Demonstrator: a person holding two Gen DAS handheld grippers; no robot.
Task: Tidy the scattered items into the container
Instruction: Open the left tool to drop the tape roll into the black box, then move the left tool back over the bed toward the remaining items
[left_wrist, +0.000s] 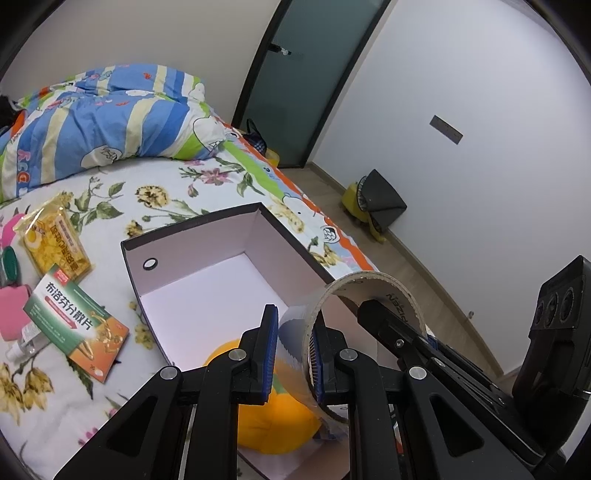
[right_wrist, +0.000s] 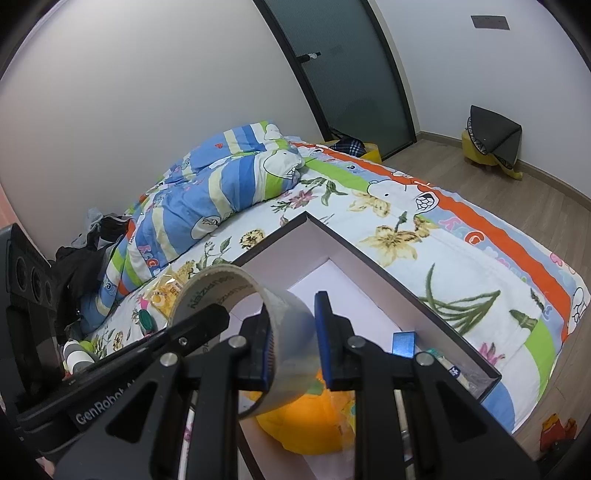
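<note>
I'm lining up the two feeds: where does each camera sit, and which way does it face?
Left wrist: on the left hand-held gripper, facing the open box on the bed; own fingers and the right gripper show.
Right wrist: on the right hand-held gripper, facing the same box; own fingers and the left gripper show.
Shared: tape roll, held by both, orange plush, quilt.

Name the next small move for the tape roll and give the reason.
Probably open both grippers and let go. The tape roll hangs over the open box, gripped from both sides by the left gripper and the right gripper. An orange plush lies just below, so the fall should be short and soft.
</note>
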